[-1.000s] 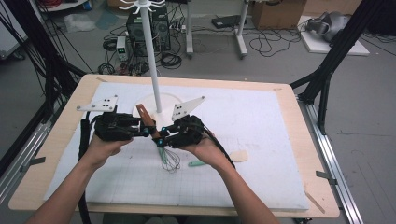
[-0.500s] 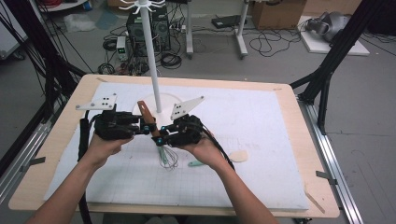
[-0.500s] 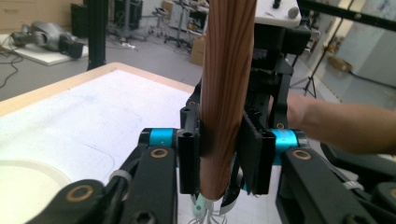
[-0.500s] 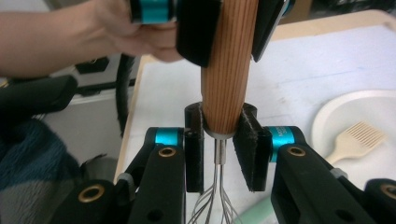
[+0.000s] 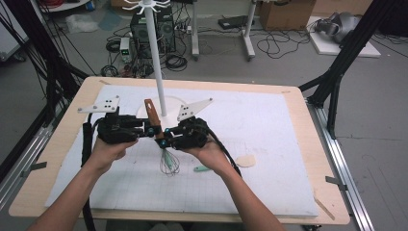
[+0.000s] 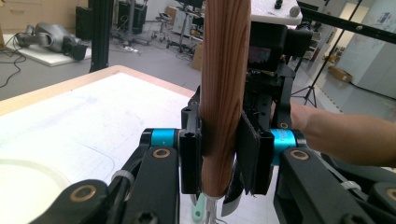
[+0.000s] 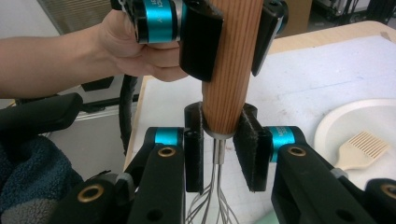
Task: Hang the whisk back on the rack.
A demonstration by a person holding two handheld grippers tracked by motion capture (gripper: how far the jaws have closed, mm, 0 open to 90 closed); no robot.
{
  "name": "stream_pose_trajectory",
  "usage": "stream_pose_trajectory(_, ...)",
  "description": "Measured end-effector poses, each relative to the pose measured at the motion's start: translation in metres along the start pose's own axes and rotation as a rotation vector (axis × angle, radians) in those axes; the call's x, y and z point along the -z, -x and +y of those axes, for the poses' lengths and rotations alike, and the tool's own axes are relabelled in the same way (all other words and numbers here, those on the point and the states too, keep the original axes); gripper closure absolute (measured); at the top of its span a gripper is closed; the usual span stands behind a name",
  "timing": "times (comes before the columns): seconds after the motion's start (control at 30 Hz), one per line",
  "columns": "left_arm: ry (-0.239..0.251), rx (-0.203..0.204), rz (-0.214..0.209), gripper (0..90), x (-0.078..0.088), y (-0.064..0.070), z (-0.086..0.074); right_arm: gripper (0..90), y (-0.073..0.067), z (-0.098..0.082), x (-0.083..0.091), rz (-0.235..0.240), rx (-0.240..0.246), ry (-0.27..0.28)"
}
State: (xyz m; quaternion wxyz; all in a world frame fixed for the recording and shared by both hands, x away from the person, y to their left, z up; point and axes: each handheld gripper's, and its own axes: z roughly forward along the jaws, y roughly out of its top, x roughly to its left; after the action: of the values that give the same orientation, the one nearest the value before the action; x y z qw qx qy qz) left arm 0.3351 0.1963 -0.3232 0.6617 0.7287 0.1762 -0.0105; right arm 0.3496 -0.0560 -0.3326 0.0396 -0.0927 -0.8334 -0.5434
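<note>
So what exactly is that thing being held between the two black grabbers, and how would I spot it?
Find the white pole stand at the back of the table; in front of its round base, the left gripper and right gripper meet. Both clamp a whisk, upright: wooden handle on top, a bundle of thin wire loops hanging beneath. The pale brush nearby lies flat; no other item has wires.

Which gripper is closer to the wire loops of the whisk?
Right. The right gripper grips the bottom end of the wooden handle, just above the wire loops. The left gripper clamps the handle higher up, farther from the wires.
</note>
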Motion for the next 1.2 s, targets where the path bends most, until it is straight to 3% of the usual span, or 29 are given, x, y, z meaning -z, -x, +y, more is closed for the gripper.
stream_pose_trajectory(0.13, -0.005, 0.001, -0.006, 72.1, 0.0, 0.0, 0.001, 71.8, 0.0, 0.0, 0.0, 0.003, 0.004, 0.002)
stream_pose_trajectory(0.23, -0.017, 0.001, -0.004, 72.0, 0.001, -0.001, 0.001, 58.0, -0.002, 0.0, 0.004, -0.028, 0.002, 0.007)
stream_pose_trajectory(0.5, -0.037, -0.012, 0.019, 72.1, 0.006, -0.003, 0.004, 38.8, -0.002, -0.008, 0.025, -0.099, -0.026, 0.02)
stream_pose_trajectory(0.67, -0.05, -0.023, 0.033, 72.0, 0.009, -0.004, 0.008, 35.3, -0.003, -0.016, 0.043, -0.16, -0.024, 0.027)
stream_pose_trajectory(0.97, -0.047, -0.032, 0.048, 72.0, 0.015, -0.008, 0.02, 28.4, -0.007, -0.034, 0.081, -0.229, -0.054, 0.054)
stream_pose_trajectory(1.2, -0.057, -0.035, 0.061, 72.0, 0.021, -0.012, 0.03, 25.8, -0.009, -0.048, 0.1, -0.274, -0.081, 0.065)
